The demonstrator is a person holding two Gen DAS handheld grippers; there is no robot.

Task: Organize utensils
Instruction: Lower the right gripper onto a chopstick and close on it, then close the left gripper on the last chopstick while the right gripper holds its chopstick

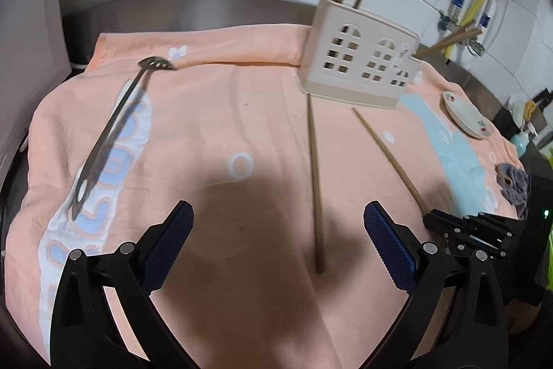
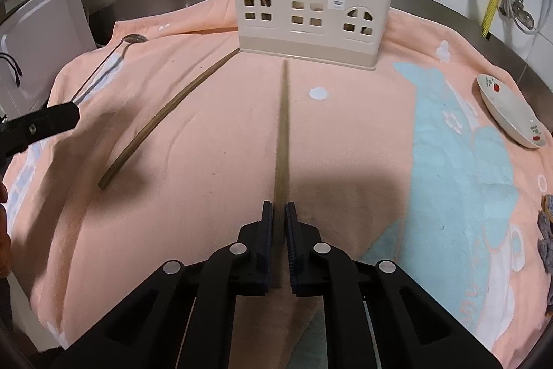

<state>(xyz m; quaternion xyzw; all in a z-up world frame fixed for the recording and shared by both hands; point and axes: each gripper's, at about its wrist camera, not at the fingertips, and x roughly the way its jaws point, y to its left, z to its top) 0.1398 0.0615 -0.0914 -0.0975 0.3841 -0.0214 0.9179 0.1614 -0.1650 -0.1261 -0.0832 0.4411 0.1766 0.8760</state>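
Left wrist view: the left gripper (image 1: 278, 223) hangs over the towel (image 1: 214, 113) with its jaws spread wide and nothing between the pads. One chopstick (image 1: 316, 185) lies on the towel just ahead, running from the foot of the holder (image 1: 359, 63) toward the camera; its near end stops between the open fingers' line of sight but clear of both pads. A second chopstick (image 1: 389, 158) lies to the right, and its near end disappears behind the right gripper (image 1: 446, 223), of which only black linkage shows at the frame edge. A slotted ladle (image 1: 114, 130) lies at the left on the towel. More chopsticks stand in the holder; their tips are blurred. A dish (image 1: 465, 114) sits at the far right, and a grey cloth (image 1: 513, 187) is cut off by the rim.

Right wrist view: the right gripper (image 2: 279, 213) is clenched on the second chopstick (image 2: 282, 140), pads pressing both sides of its near end; the part behind the pads is hidden. The far tip points at the holder (image 2: 304, 12) base. The first chopstick (image 2: 166, 123) lies free to the left. Only a black finger of the left gripper (image 2: 45, 123) enters at the left edge. The ladle (image 2: 103, 68) handle is partly hidden behind that finger. The dish (image 2: 508, 109) rests at the right.
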